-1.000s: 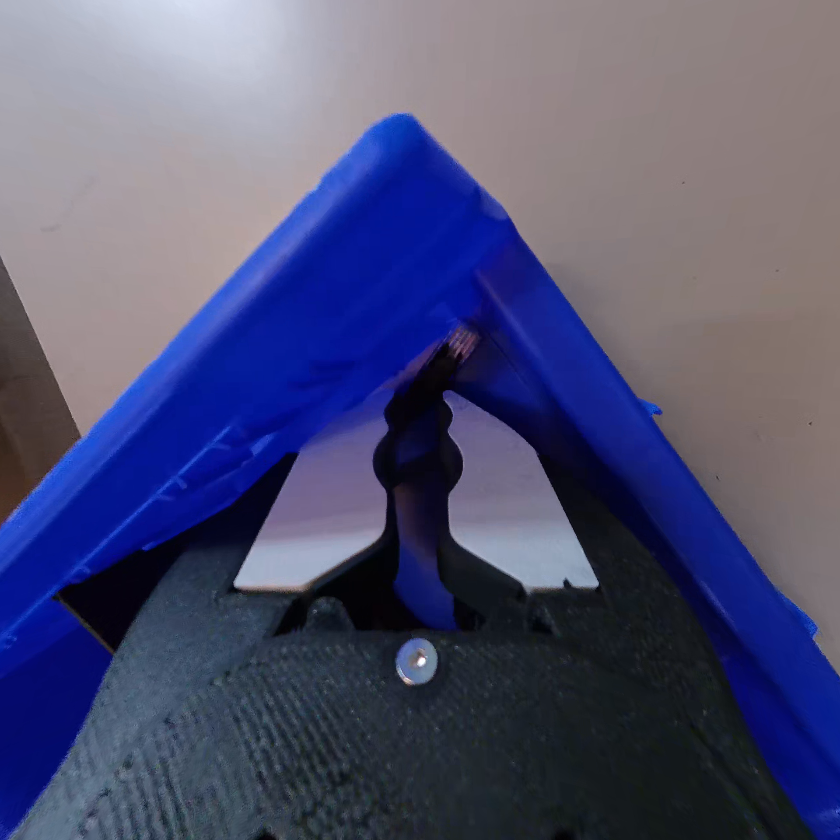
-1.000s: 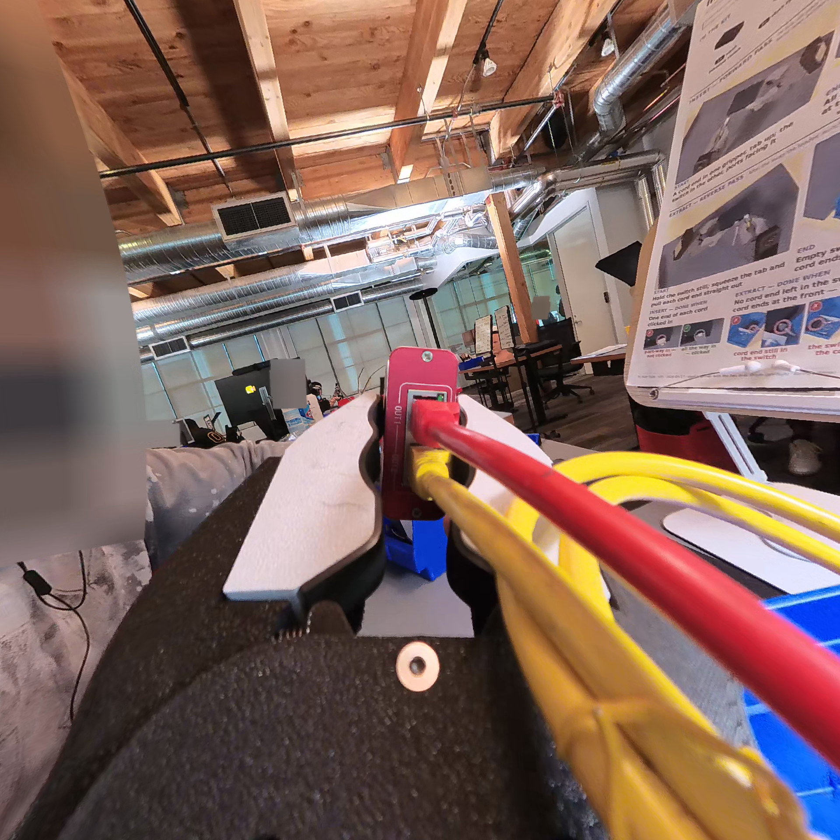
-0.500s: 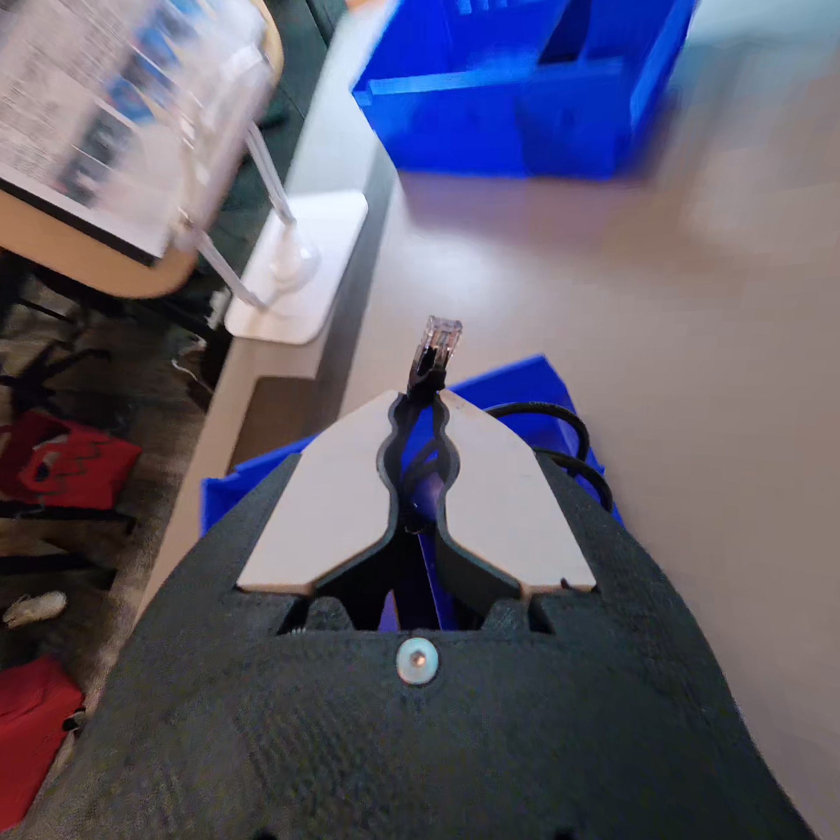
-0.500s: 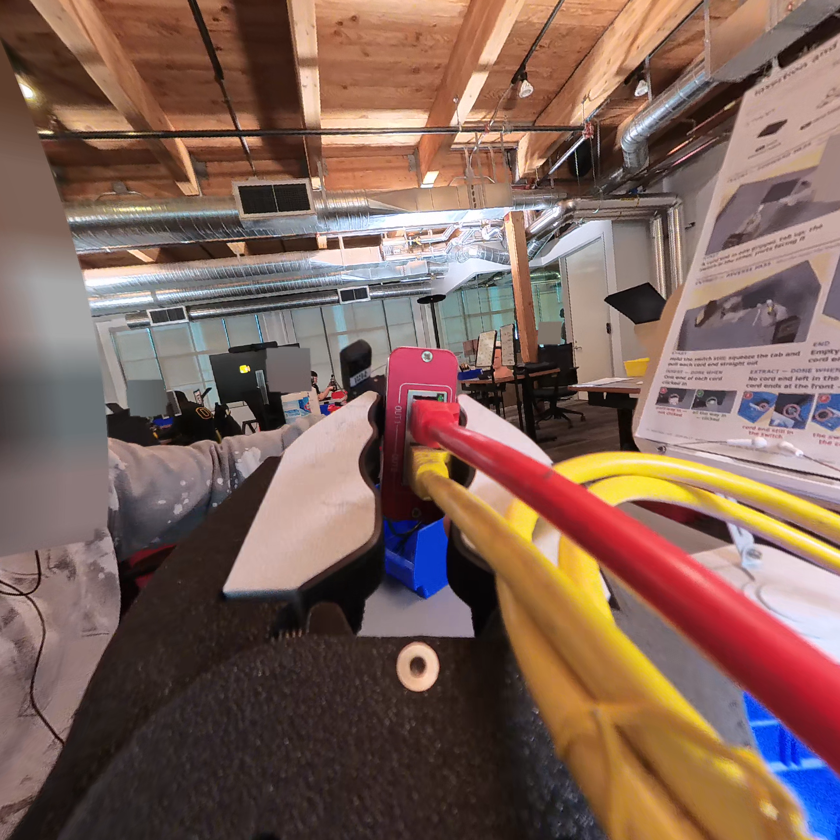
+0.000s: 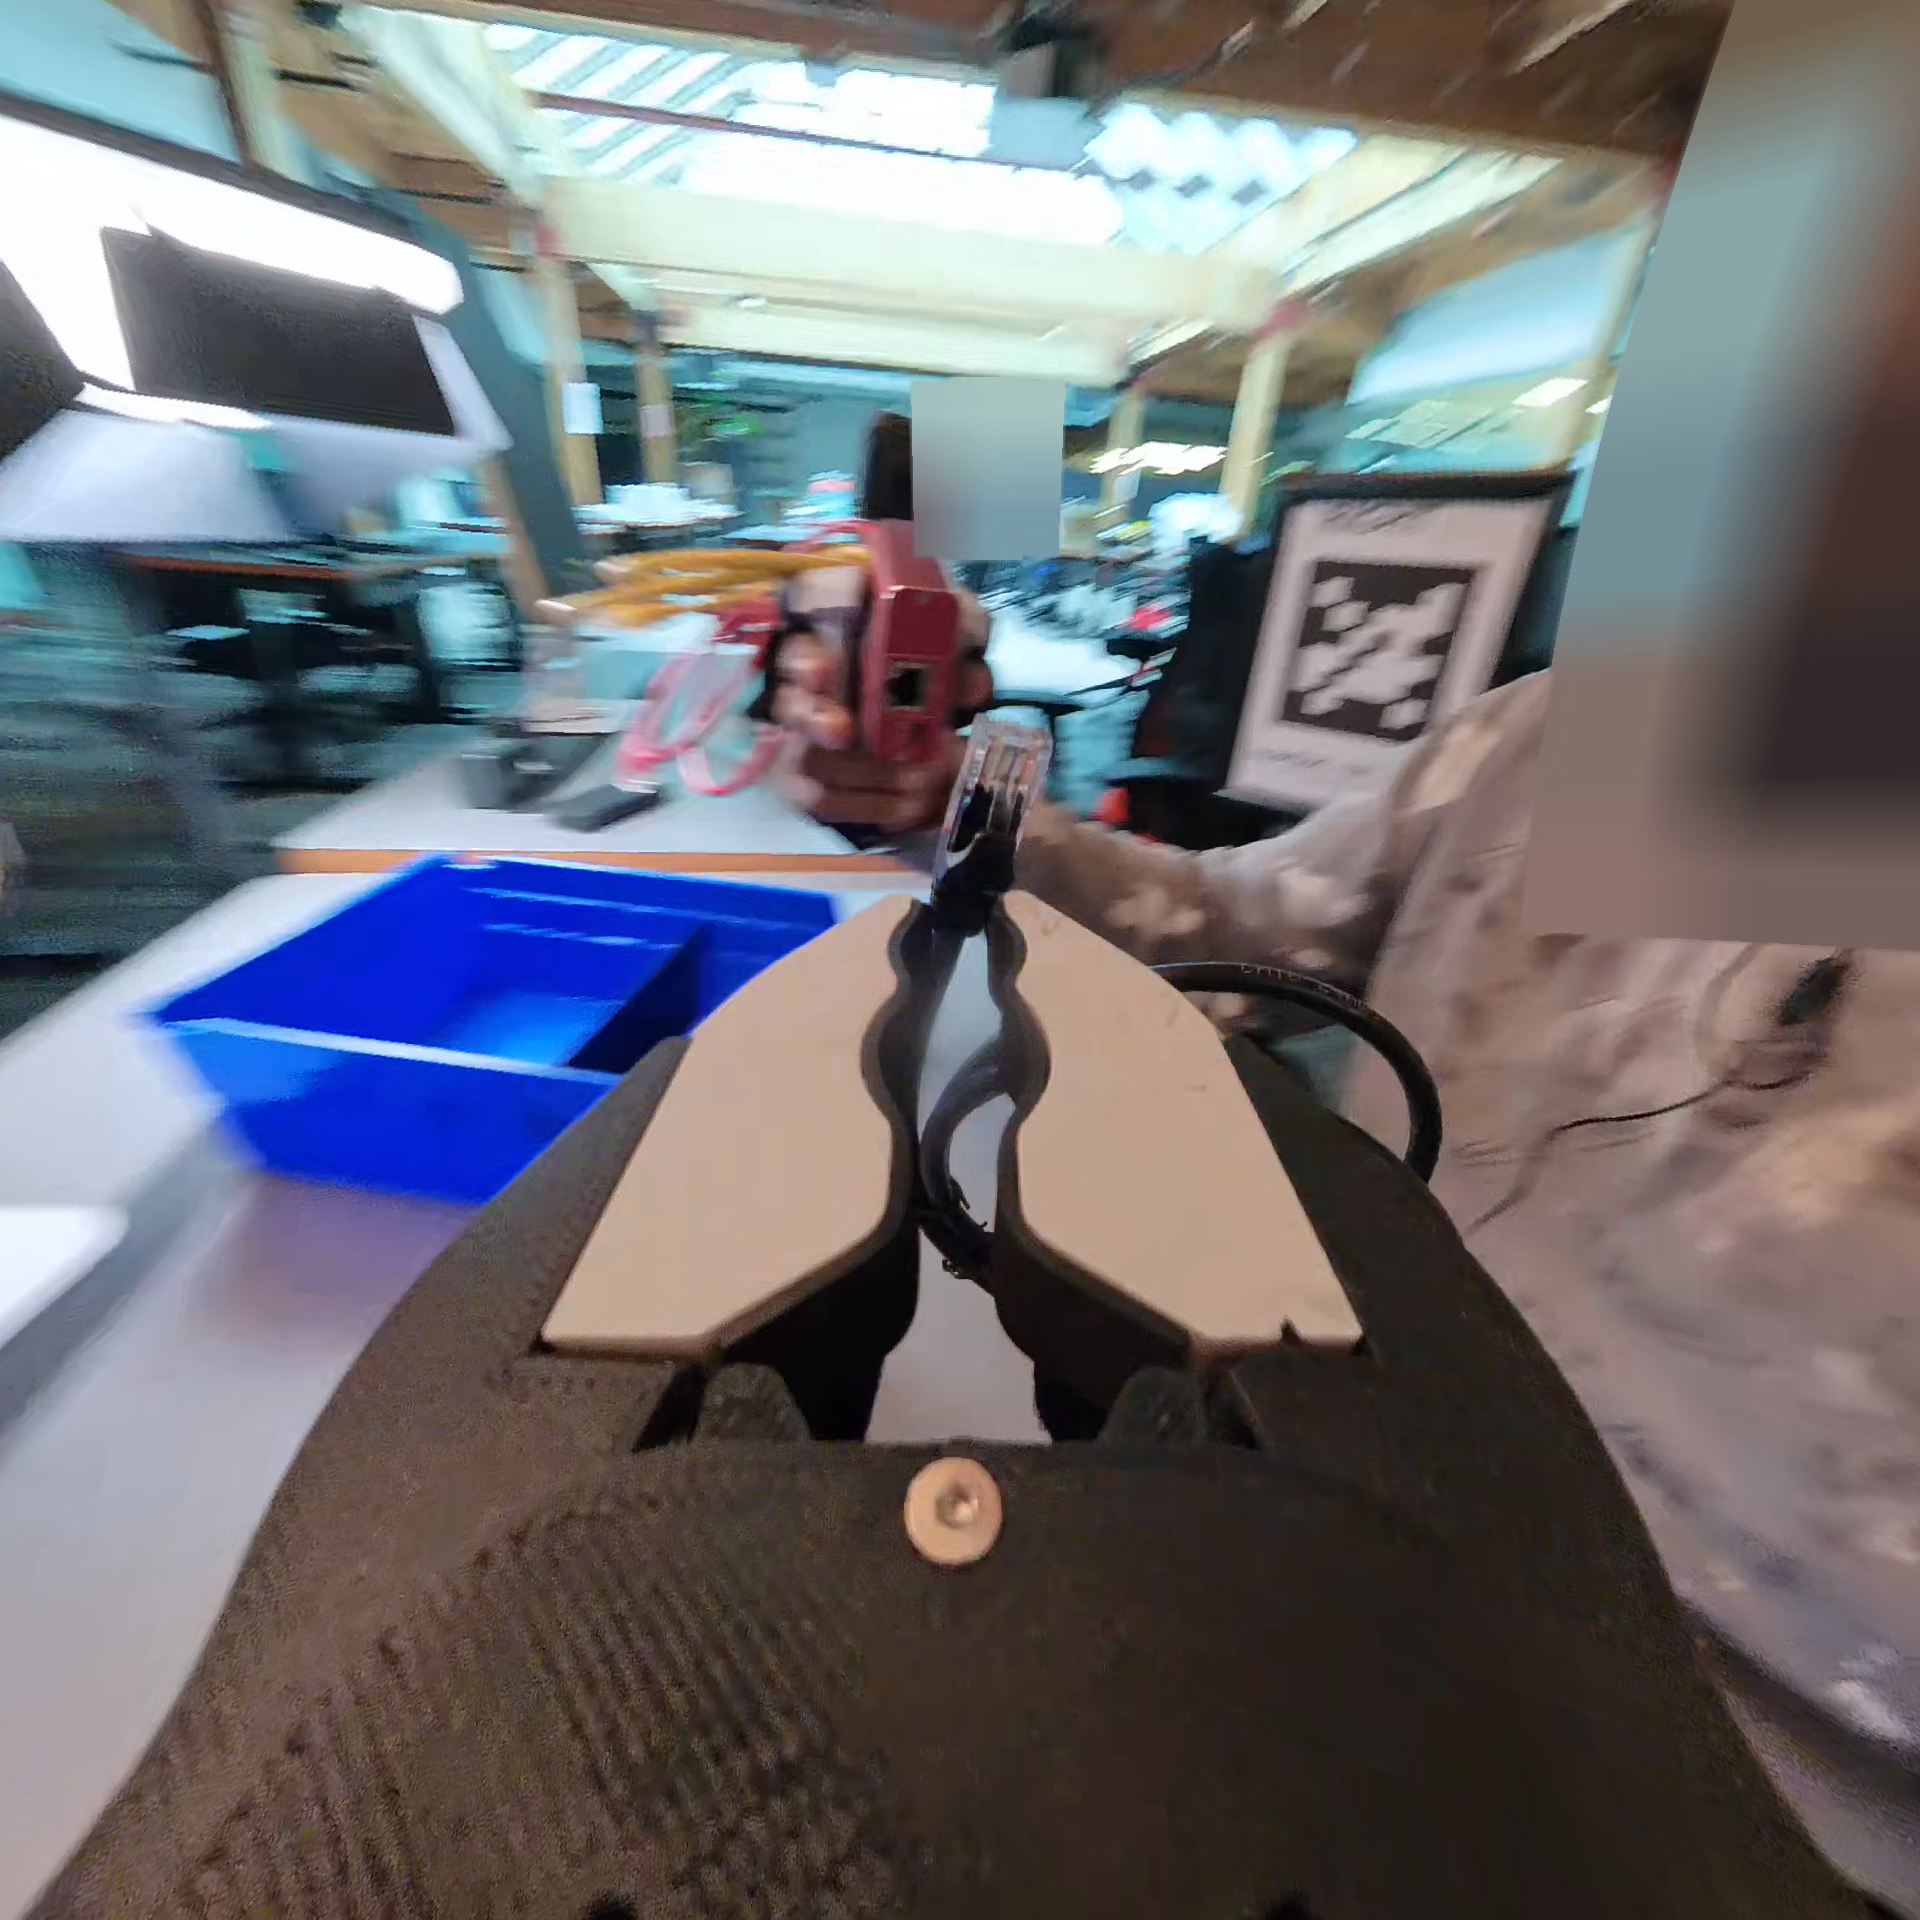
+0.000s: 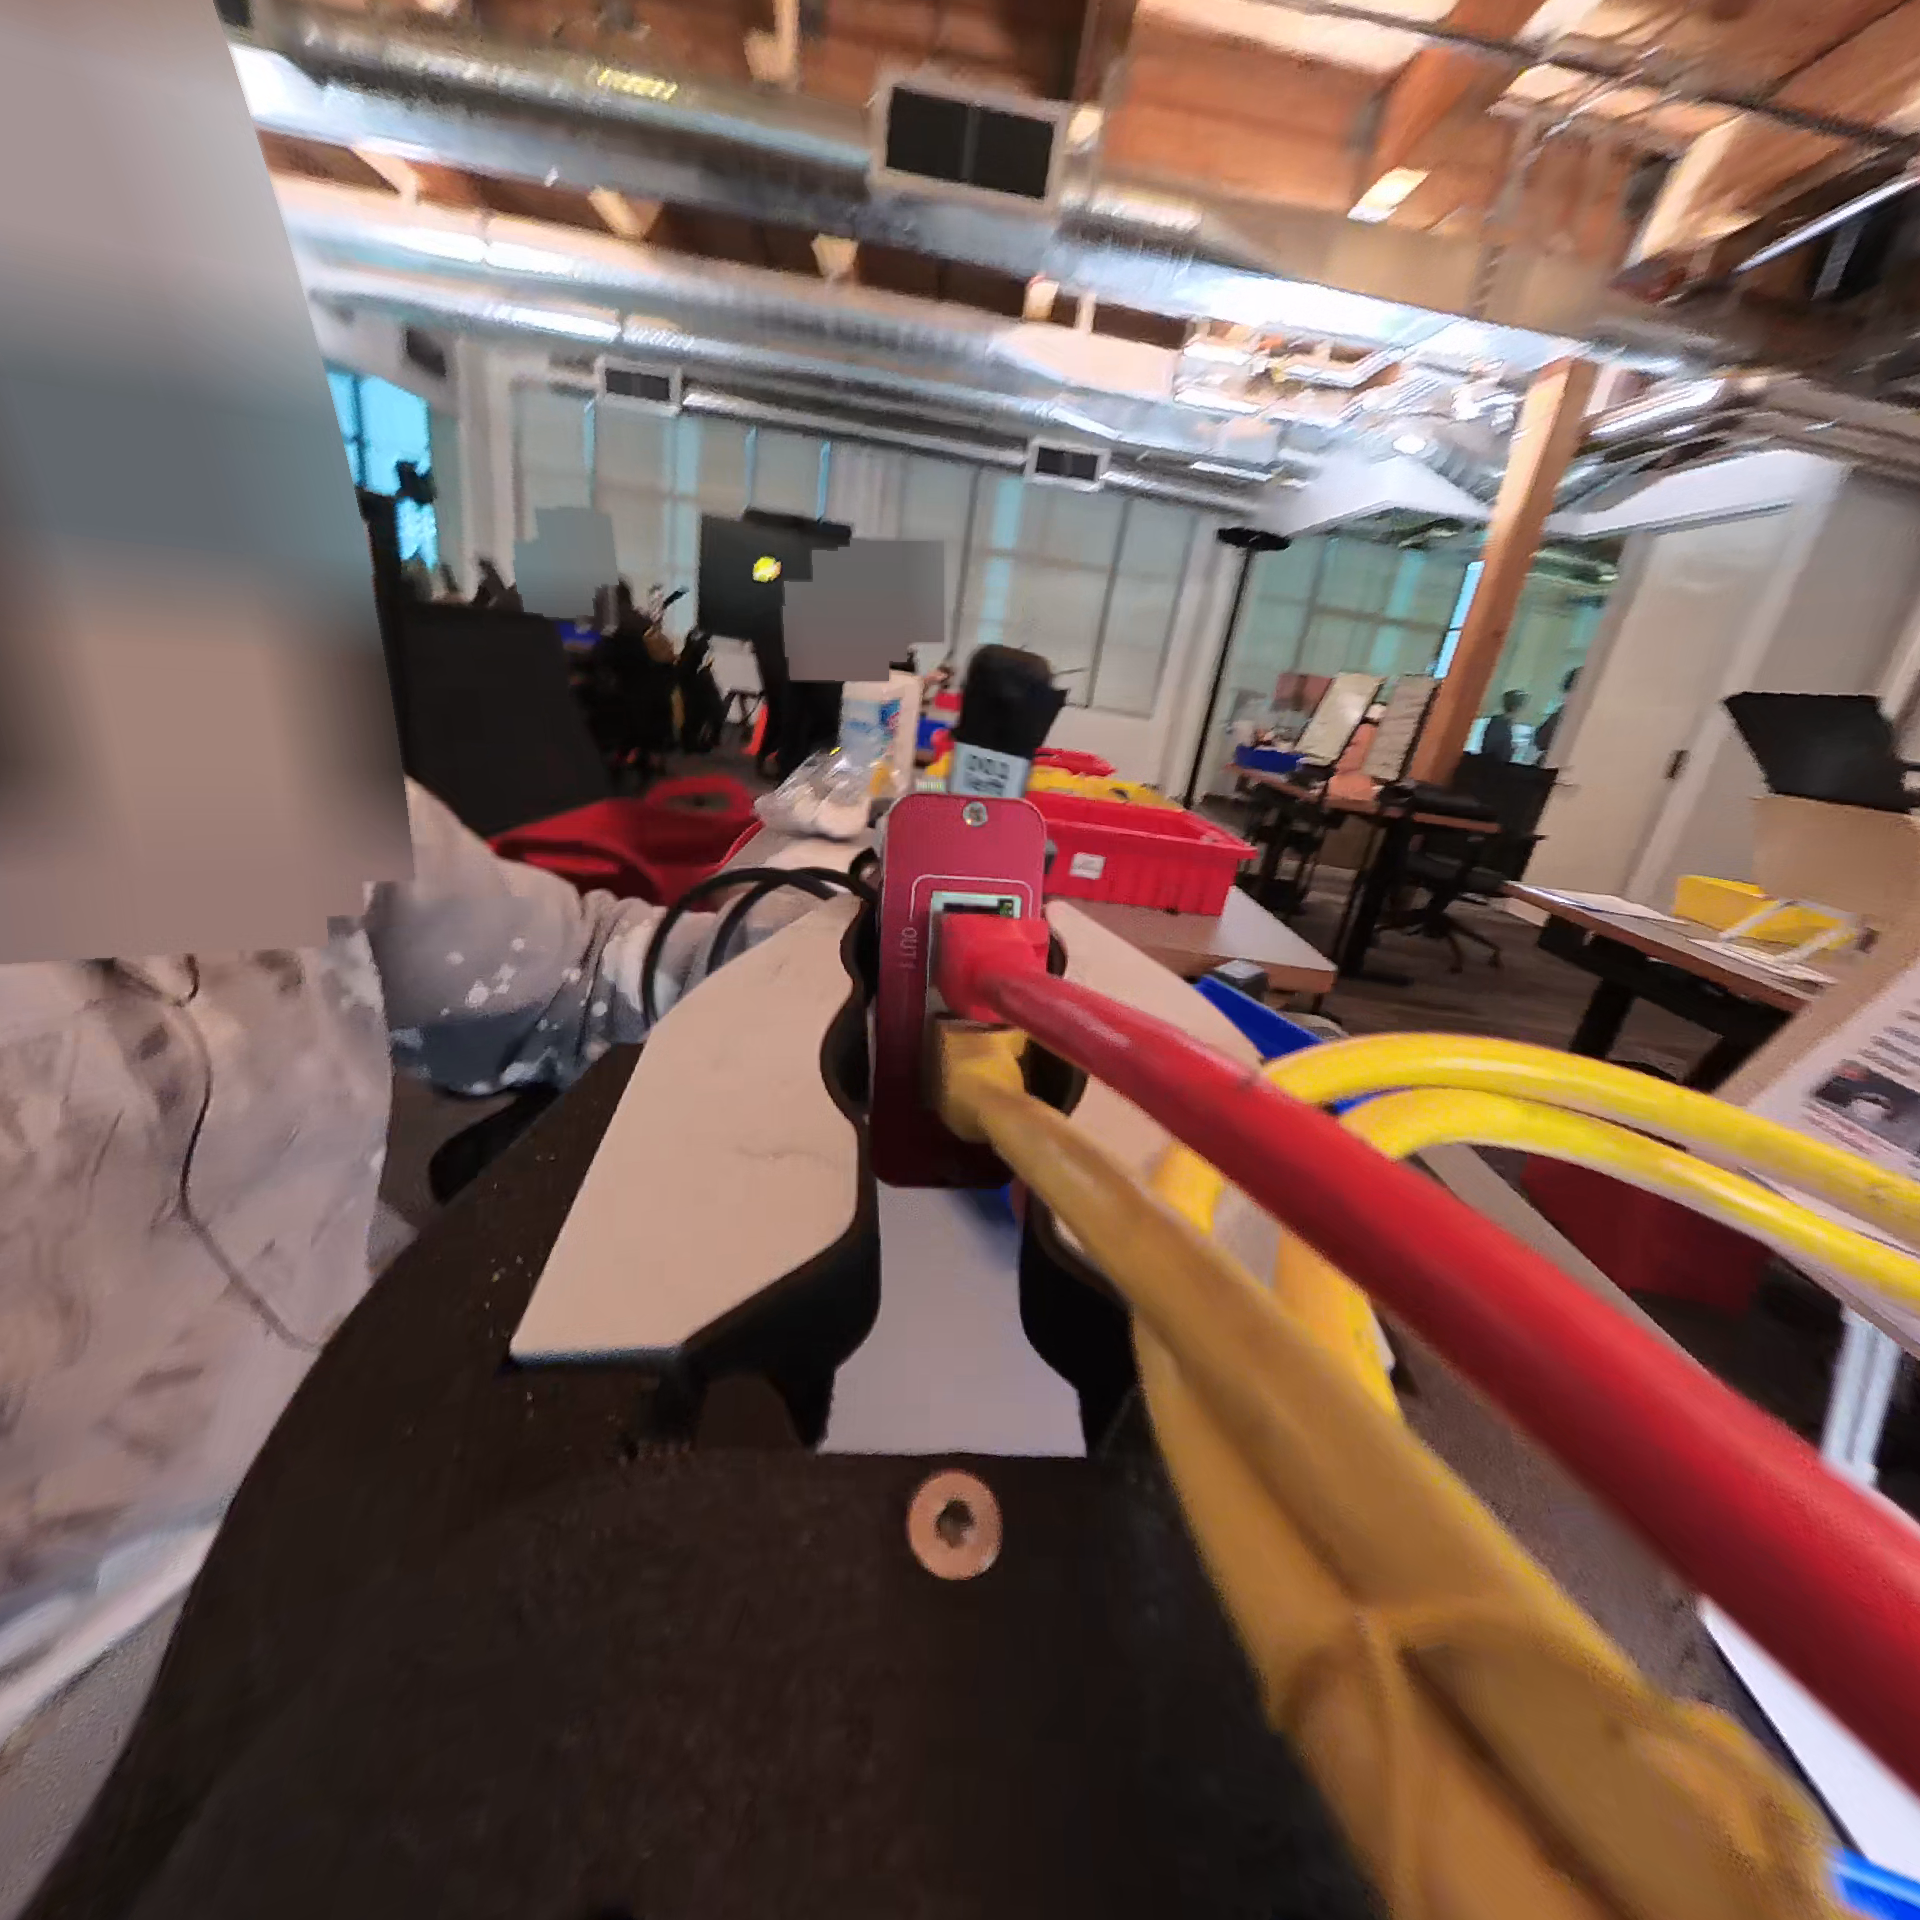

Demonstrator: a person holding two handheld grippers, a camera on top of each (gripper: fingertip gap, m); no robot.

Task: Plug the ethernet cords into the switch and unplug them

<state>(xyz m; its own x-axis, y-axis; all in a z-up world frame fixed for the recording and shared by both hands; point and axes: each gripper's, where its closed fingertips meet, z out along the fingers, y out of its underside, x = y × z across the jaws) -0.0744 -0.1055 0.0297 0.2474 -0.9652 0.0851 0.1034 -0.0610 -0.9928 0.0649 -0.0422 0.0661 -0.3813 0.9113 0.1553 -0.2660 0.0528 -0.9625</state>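
Note:
My left gripper (image 5: 954, 925) is shut on a black ethernet cord (image 5: 1392, 1049). Its clear plug (image 5: 995, 779) sticks up past the fingertips and points toward the red switch (image 5: 906, 665), a short way off from it. The switch shows an empty port on this side. My right gripper (image 6: 956, 920) is shut on the red switch (image 6: 956, 862) and holds it upright in the air. A red cord (image 6: 1455, 1257) sits in its upper port and a yellow cord (image 6: 1226, 1278) in the lower one. Both trail to the lower right.
A blue divided bin (image 5: 468, 1018) sits on the grey table (image 5: 94, 1455) to the left. A person's pale sleeve (image 5: 1662, 1143) is on the right. A marker board (image 5: 1392, 634), red bins (image 6: 1132, 852) and an instruction sheet (image 6: 1860, 1081) stand around.
My left gripper lifted the black cord out of the blue bin and swung up to face the switch. My right gripper turned a little left, still holding the switch.

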